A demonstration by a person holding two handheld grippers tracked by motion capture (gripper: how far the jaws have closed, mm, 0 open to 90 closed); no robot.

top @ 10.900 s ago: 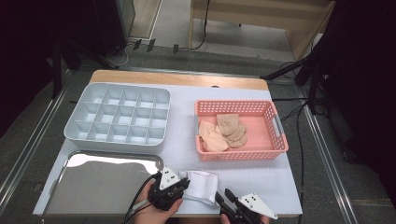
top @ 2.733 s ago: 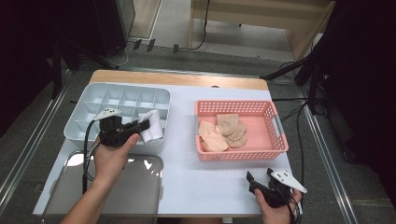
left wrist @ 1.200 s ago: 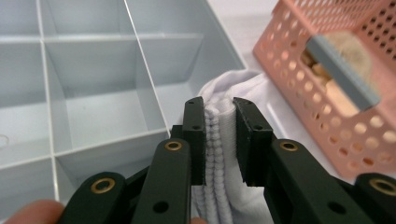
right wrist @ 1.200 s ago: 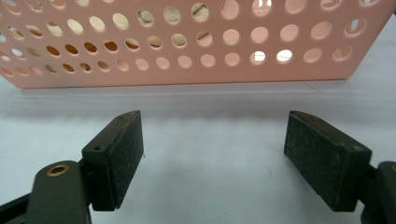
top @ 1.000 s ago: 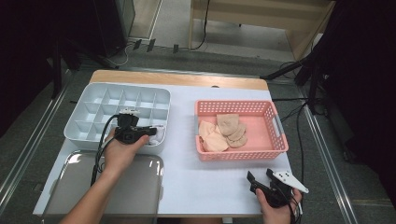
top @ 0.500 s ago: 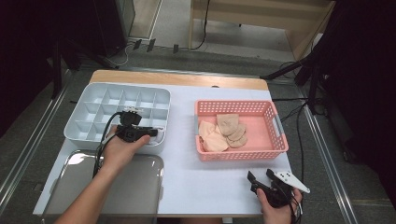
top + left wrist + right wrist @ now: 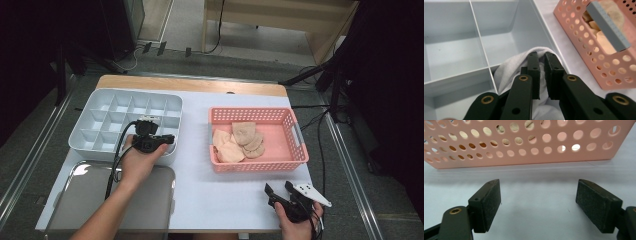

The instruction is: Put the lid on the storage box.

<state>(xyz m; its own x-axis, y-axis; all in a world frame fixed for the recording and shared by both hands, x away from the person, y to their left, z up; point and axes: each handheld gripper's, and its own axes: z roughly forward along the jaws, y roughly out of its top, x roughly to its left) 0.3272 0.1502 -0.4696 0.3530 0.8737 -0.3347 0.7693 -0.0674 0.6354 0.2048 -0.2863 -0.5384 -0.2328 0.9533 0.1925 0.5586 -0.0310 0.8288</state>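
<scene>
Left gripper pushes white cloth into corner box of grey tray, jaws just closed, nearly shut – cloth almost in. Right gripper wide open, empty – more pieces wait in pink basket.

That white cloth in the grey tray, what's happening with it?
A person works with two hand-held tongs. The left tongs have just been closing and sit nearly shut, tips pressed into a white cloth bunched in a corner compartment of the grey divider tray. The right tongs wait open over the table, facing the pink basket of tan pieces.
</scene>
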